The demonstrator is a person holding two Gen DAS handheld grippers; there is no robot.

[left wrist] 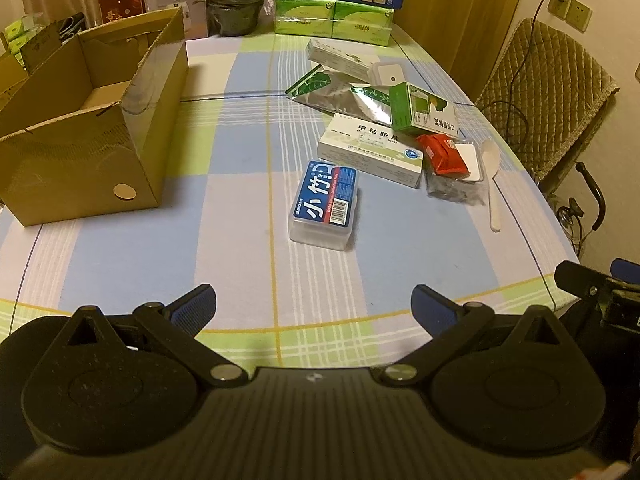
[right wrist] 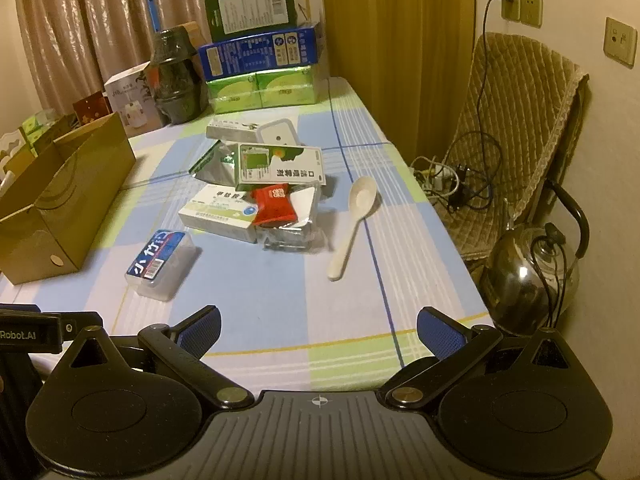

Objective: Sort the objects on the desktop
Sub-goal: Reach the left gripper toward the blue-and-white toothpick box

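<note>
Warm, dim light fills the room. Pleated beige curtains (right wrist: 92,20) hang behind the table's far edge, and ochre drapes (right wrist: 400,40) meet a cream wall (right wrist: 580,128) bearing sockets (right wrist: 520,7) beside a quilted tan chair (right wrist: 520,128).

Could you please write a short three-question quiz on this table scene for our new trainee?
1. True or false: the cardboard box already holds sorted items.
2. Which item lies nearest the left gripper? A) spoon B) clear case with blue label C) red packet
3. Are the jaws of the right gripper open or shut?

Key:
1. False; what shows of its inside looks empty.
2. B
3. Open, holding nothing.
</note>
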